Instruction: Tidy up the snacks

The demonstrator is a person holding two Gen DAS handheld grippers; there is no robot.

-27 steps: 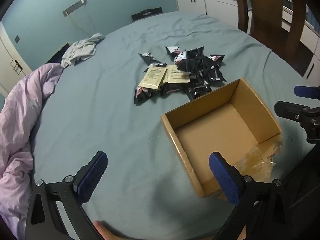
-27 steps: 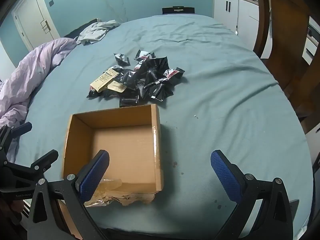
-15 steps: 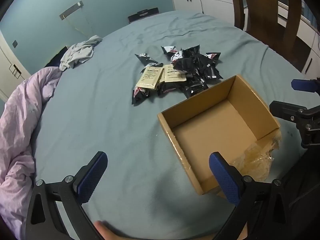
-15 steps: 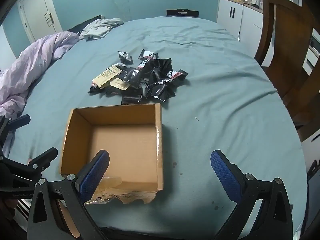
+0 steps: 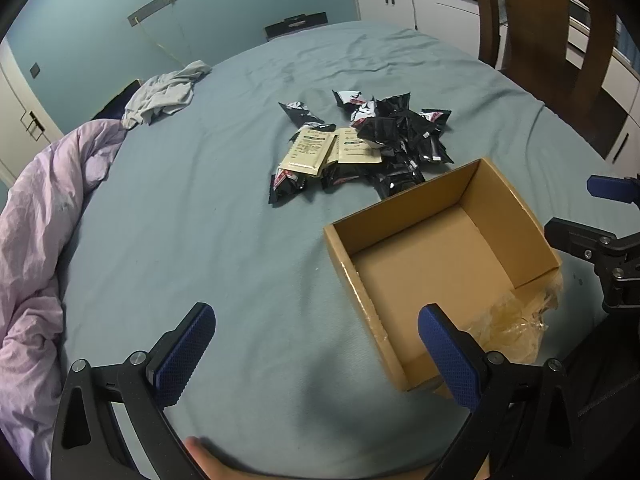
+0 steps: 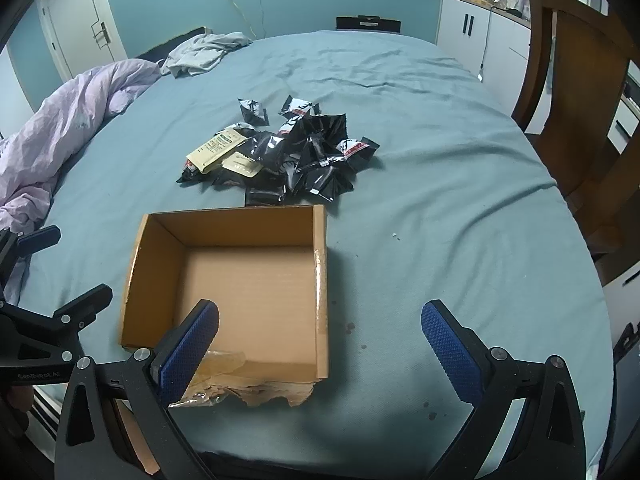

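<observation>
Snack packets [image 6: 280,156]: heaped mid-bed beyond the empty cardboard box [image 6: 228,280]; likely light, crinkly, slippery foil, best pinched at a sealed edge. Left tool [image 5: 316,344] and right tool [image 6: 320,340]: both spread wide, holding nothing.

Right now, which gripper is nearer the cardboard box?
Right. The right gripper hangs over the cardboard box's near right corner, one finger above its floor. The left gripper sits off the box's left side, over bare bedsheet.

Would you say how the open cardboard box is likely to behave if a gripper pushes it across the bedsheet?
The cardboard box is empty, so probably light and easily shoved. Its torn near edge with loose tape may snag. The soft bedsheet could let it tilt.
</observation>
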